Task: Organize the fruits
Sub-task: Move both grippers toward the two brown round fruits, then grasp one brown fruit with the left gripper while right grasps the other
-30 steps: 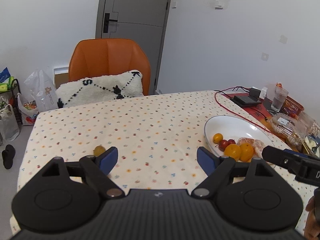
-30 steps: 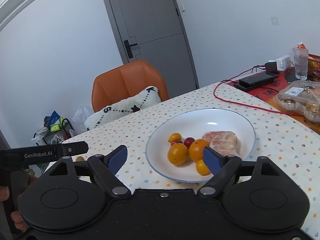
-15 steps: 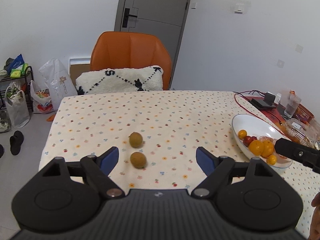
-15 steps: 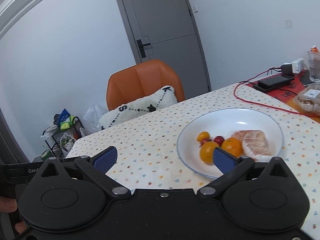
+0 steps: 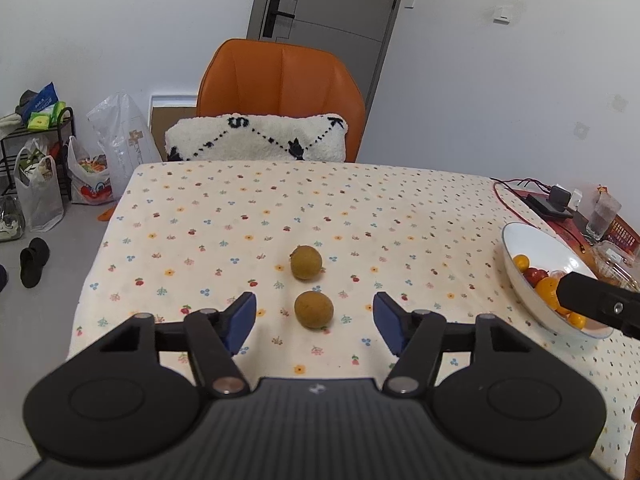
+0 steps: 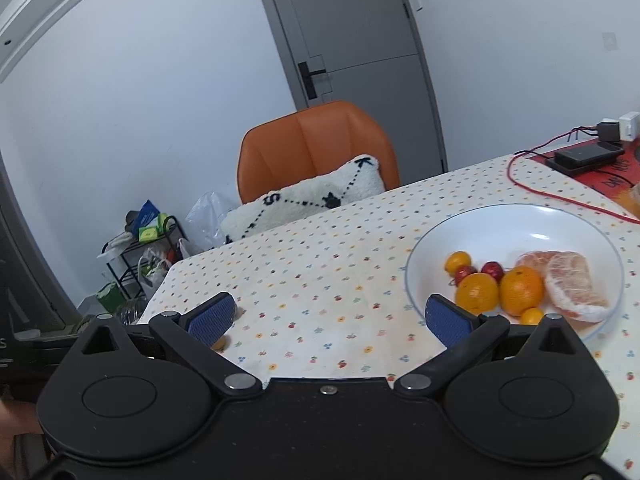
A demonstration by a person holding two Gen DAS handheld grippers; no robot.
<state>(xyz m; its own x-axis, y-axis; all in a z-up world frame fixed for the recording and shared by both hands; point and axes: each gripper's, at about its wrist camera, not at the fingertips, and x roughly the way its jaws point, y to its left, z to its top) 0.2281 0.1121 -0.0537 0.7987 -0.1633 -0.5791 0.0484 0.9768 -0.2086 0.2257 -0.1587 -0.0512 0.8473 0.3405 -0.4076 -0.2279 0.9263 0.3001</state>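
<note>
Item: two round brownish-green fruits [image 5: 313, 309] on the floral tablecloth [image 5: 240, 216], newly centred between our spread, empty left gripper [image 5: 315, 317]; pickup looks imminent. Right gripper [image 6: 328, 318] spread, empty, beside the white fruit bowl [image 6: 520, 220].

I'm holding the right tool [image 6: 328, 322] wide open over the table [image 6: 320, 280]; the white bowl [image 6: 500, 220] is sitting just right, holding oranges [image 6: 477, 293] and peeled segments [image 6: 572, 284].
</note>
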